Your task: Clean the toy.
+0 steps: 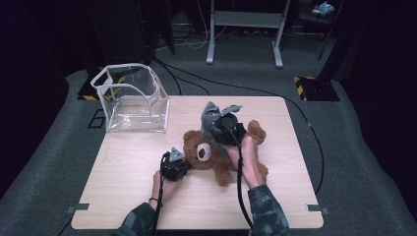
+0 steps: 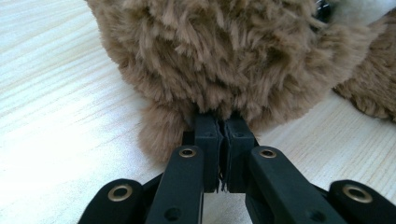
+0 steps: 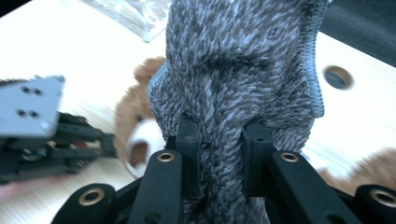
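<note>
A brown teddy bear [image 1: 209,152] lies on the wooden table [image 1: 123,196], its white muzzle facing up. At the left side of the bear's head, my left gripper [image 1: 185,165] is low over the table. In the left gripper view my left gripper [image 2: 222,123] is shut on a tuft of the teddy bear's [image 2: 224,51] fur. My right gripper [image 1: 216,126] is raised above the bear's body and holds a grey knitted cloth [image 1: 215,114]. In the right gripper view my right gripper [image 3: 219,133] has that grey knitted cloth [image 3: 238,65] bunched between its jaws.
A clear plastic container [image 1: 130,101] stands open at the table's back left corner. Cables run over the grey floor behind the table, where a metal frame [image 1: 246,29] stands. A round hole [image 3: 337,77] marks the tabletop near its edge.
</note>
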Demonstrator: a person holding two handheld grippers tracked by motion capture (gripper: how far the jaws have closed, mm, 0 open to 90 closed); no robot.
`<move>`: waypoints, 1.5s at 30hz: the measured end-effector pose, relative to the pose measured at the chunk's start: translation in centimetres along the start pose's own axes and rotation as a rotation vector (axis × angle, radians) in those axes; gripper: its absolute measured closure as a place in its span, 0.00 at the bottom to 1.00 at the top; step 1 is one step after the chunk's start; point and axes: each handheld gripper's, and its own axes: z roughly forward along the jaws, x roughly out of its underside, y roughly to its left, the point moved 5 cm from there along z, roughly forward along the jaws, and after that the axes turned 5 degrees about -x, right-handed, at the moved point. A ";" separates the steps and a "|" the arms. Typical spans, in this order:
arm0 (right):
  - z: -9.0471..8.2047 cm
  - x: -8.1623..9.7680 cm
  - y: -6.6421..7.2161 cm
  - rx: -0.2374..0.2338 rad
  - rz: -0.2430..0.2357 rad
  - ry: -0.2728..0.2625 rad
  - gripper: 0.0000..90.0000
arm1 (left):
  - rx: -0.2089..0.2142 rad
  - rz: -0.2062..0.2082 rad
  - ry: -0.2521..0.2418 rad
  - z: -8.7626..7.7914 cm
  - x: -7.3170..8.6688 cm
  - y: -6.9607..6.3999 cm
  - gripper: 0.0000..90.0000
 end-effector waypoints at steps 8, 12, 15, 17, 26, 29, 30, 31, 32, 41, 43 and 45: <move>3.2 -2.2 4.4 -0.084 -0.059 0.008 0.81 | 0.005 -0.002 -0.003 0.0 0.0 -0.1 0.97; 5.8 -2.2 4.2 -0.027 -0.064 0.086 0.81 | 0.003 -0.001 0.001 0.0 0.0 0.0 0.98; 7.6 -1.5 2.3 0.017 -0.033 0.151 0.81 | 0.004 0.010 0.000 0.0 0.0 0.2 0.98; 8.0 -0.9 1.1 0.024 -0.004 0.167 0.81 | 0.011 0.001 0.005 0.0 0.0 0.2 0.98; 5.9 -1.3 -0.6 0.038 0.035 0.111 0.81 | 0.020 -0.006 0.010 0.0 0.0 0.1 0.98; 7.1 -2.2 0.5 -0.009 0.008 0.083 0.80 | 0.015 -0.010 0.006 0.0 0.0 0.1 0.98; 8.0 -2.3 0.8 -0.029 0.013 0.099 0.80 | 0.012 -0.005 0.006 0.0 0.0 0.1 0.98; 8.8 -2.2 0.9 -0.025 0.014 0.128 0.80 | 0.011 -0.010 0.004 0.0 0.0 0.1 0.98; 9.5 -2.0 0.9 -0.011 0.019 0.146 0.80 | 0.011 -0.007 0.004 0.0 0.0 0.1 0.98; 7.8 -1.8 -2.4 0.164 0.013 0.177 0.80 | 0.008 0.002 0.002 0.0 0.0 0.1 0.98; 7.6 -2.1 -2.1 0.140 -0.003 0.136 0.79 | 0.008 0.002 0.003 0.0 0.0 0.1 0.98; 8.3 -2.3 -1.2 0.095 0.010 0.122 0.79 | 0.011 -0.003 0.005 0.0 0.0 0.0 0.98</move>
